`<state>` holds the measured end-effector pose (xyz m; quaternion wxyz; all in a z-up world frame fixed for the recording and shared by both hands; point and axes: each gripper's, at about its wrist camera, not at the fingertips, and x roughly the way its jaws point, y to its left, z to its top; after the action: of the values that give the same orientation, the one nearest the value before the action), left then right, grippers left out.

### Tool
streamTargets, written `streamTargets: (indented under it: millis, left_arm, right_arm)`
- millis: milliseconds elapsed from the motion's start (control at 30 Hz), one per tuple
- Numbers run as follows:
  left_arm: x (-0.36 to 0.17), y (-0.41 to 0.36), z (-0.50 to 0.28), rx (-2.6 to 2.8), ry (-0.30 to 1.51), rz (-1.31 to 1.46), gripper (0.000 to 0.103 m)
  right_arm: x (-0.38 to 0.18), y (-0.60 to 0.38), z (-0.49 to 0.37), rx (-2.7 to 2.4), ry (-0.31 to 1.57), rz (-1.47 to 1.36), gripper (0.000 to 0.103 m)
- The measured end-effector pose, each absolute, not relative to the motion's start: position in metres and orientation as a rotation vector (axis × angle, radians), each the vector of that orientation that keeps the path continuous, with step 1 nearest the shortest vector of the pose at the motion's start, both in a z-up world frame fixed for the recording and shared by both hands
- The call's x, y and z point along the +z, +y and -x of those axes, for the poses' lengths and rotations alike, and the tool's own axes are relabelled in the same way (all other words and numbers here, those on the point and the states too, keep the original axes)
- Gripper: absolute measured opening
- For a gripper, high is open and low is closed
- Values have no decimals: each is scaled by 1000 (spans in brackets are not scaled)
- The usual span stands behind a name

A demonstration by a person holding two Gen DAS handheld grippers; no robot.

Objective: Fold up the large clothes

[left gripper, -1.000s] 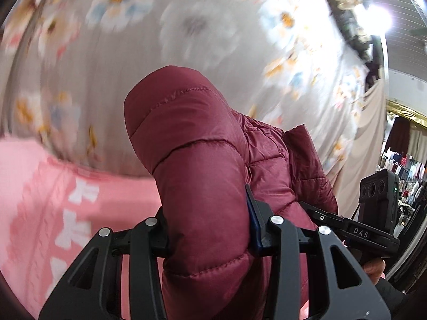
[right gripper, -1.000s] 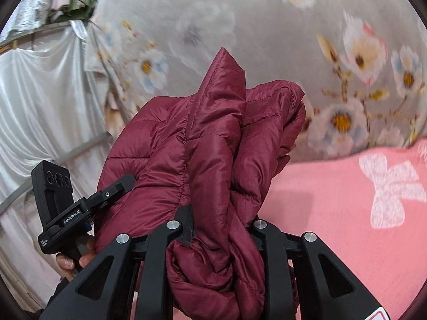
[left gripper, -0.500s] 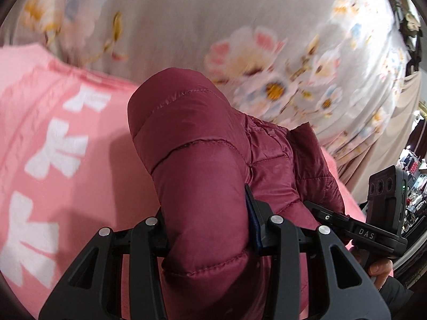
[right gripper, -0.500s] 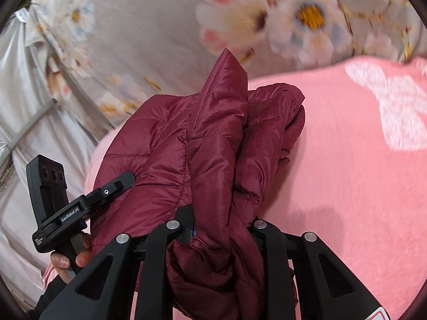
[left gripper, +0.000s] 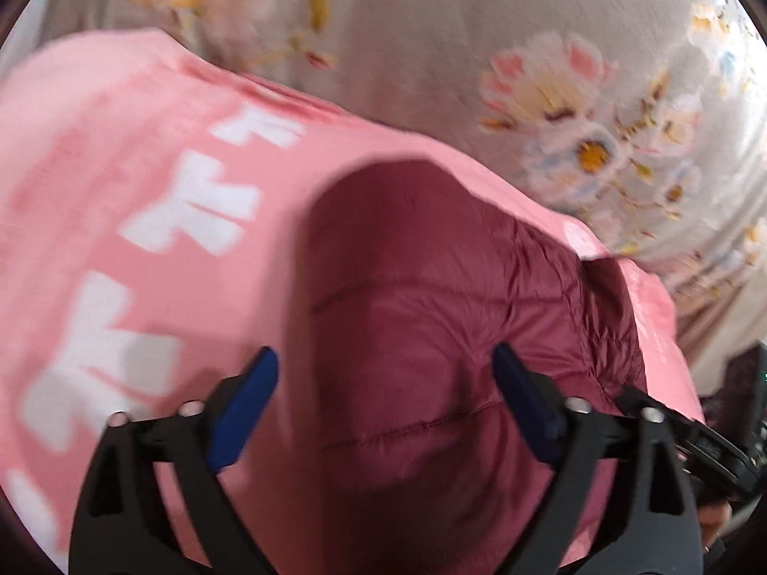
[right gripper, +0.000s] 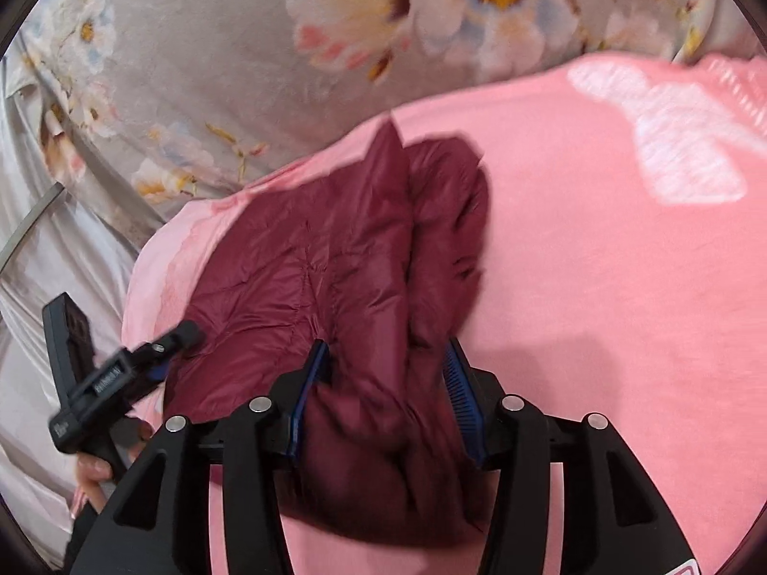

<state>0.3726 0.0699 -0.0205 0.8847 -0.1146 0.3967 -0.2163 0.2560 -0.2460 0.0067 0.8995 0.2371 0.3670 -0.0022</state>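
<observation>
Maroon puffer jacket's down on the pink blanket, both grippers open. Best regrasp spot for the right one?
Likely the bunched, rope-like fold of the maroon puffer jacket lying between the open right gripper pads. Come straight along the fingers from the near edge: that ridge stands proud of the pink blanket, while the panel to its left lies flat and slick. The left gripper is open too.
</observation>
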Motion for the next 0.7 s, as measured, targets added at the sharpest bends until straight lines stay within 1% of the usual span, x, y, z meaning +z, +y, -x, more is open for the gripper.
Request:
streamTargets:
  millis: [67,100,133,167,200,233,300,400,633,700]
  left_arm:
    - [2,76,-372,-373,823,228,92]
    - [16,74,-373,-325,820,204,92]
    - [26,70,-376,-285,814,176,92]
    - [37,64,-379,-246,808,140,91]
    - [47,55,-383,-223,798,107,91]
    - [53,47,-387,-206,791,84,91]
    - [62,29,-396,-173,774,29,91]
    - [59,-4,-416,-150,786,-28,91]
    - [15,-43,-446,-126,864,-97,91]
    - [3,-49,-448,-135,879,-109,91]
  right_arm:
    - [31,-245,-249,-70,723,-416,50]
    - [47,-240,-252,-97,711,-355,46]
    - [57,-235,-258,-105,709,-322,33]
    - [69,-227,-268,-120,706,-265,24]
    - [76,-221,-277,-130,704,-231,11]
    - [83,-213,-290,-129,701,-191,9]
    - [87,-202,-312,-129,703,-150,6]
    - [75,-194,-348,-142,741,-137,6]
    - [9,-212,-385,-226,887,-176,6]
    - [-6,-215,-384,-230,902,-179,3]
